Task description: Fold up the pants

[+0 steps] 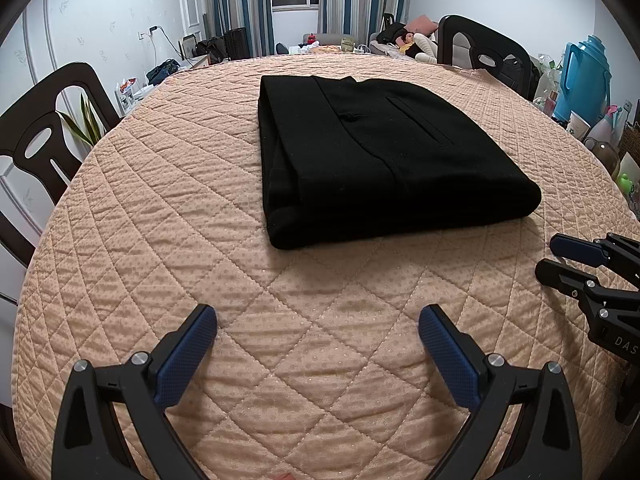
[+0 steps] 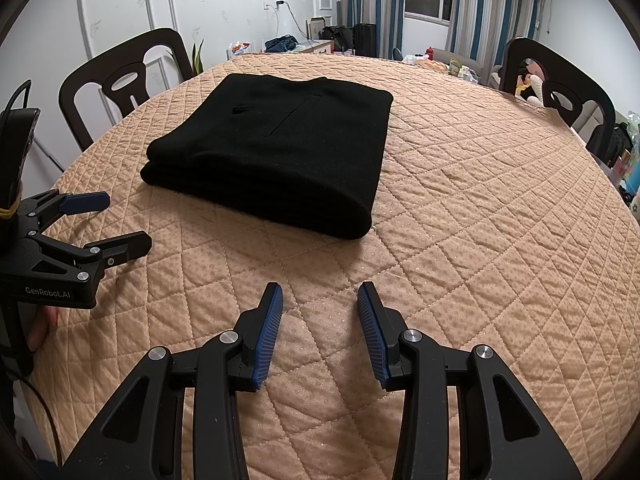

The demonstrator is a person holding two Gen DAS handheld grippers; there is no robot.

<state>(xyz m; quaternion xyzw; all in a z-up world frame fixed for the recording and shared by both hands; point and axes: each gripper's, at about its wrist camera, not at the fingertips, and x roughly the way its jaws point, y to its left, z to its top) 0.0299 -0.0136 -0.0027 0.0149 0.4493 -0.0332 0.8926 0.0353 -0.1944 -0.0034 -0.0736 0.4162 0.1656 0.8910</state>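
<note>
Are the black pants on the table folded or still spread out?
Folded. The black pants lie as a compact stacked rectangle on the quilted table cover, with layered edges showing at the near side.

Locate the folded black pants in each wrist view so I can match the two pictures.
Left wrist view: the folded black pants lie right of centre in the upper half, on the quilted cover, beyond the open left gripper.
Right wrist view: the pants lie left of centre, in the upper half.
Shared landmark: the slit pocket on the top layer.
</note>
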